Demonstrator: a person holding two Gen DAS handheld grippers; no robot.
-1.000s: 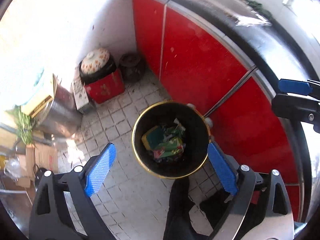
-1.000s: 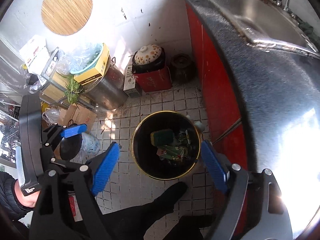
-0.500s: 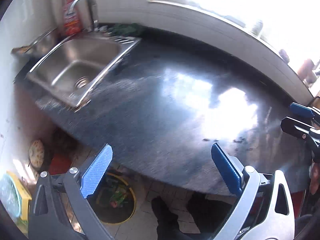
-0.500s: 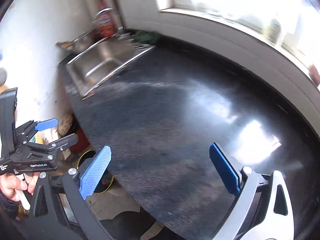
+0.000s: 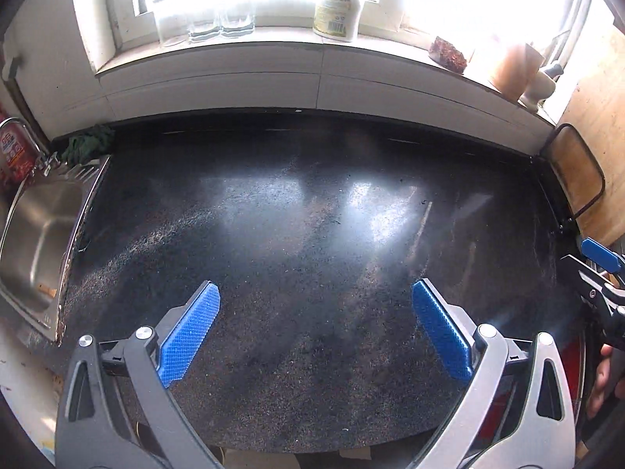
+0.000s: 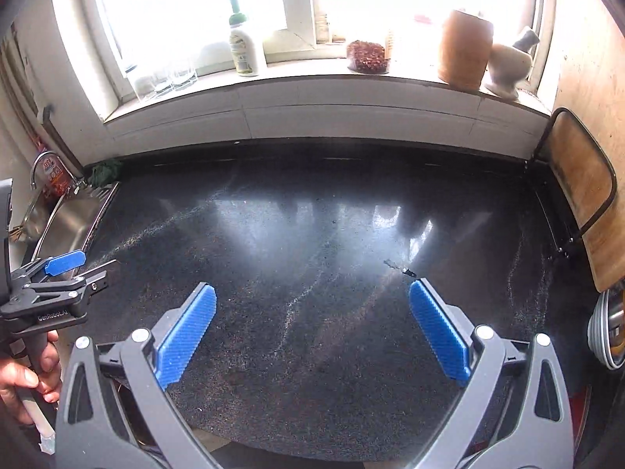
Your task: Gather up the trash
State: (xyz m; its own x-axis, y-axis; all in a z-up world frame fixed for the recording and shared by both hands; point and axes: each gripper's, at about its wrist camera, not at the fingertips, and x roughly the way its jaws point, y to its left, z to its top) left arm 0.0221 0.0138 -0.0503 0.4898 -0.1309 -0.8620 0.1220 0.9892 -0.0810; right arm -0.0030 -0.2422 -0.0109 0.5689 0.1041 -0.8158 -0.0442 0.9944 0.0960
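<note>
The dark speckled stone surface (image 6: 312, 273) lies bare and wide across its middle. A steel sink (image 5: 35, 234) bounds it at nine o'clock, a wooden board in a black frame (image 6: 582, 195) at three o'clock.

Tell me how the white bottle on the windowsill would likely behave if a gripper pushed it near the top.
The bottle stands upright, tall with a narrow neck, so a high push would probably tip it rather than slide it. It looks like plastic, so it is likely not fragile. Its smooth, rounded body might slip between the pads. How full it is cannot be told.
</note>
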